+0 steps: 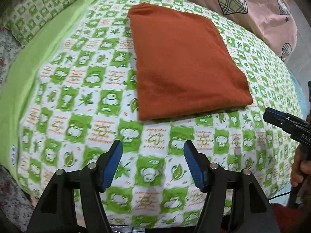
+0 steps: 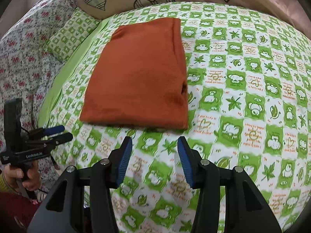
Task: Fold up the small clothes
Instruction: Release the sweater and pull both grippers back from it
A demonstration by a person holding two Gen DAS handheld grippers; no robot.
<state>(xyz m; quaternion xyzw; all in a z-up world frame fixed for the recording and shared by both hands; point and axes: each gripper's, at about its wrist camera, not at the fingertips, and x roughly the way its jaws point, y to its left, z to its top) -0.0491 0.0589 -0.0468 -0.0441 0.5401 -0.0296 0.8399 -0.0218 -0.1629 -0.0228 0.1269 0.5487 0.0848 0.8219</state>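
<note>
Folded rust-orange garment (image 1: 186, 62) lying flat on the bed, on a green-and-white checked sheet (image 1: 77, 97) printed with little cartoon animals, leaves and orange writing too small and blurred to read. Sits in the middle of the sheet, just past both claws, touching neither.

Left claw (image 1: 153, 165) spread wide, blue pads (image 1: 111, 167) apart, nothing between them, only sheet below. Right claw (image 2: 155, 161) spread too, blue pads (image 2: 124, 161) apart and pinching nothing.

Seen from the right wrist view: left claw at the left edge, held by a hand (image 2: 17, 176), with white letters "GenRobot.AI" on its black body. Seen from the left wrist view: right claw (image 1: 272, 114) poking in from the right edge, with white letters "DAS" showing and the rest cut off; fingers (image 1: 299, 167) of a hand below it.

Plain light-green strip (image 1: 29, 73) along the sheet's left side. Small checked pillow (image 2: 72, 33) near the far left corner. Flowered cover (image 2: 25, 58) with pink blooms beside it. Pinkish bedding (image 1: 262, 9) with plaid hearts at the far end.
</note>
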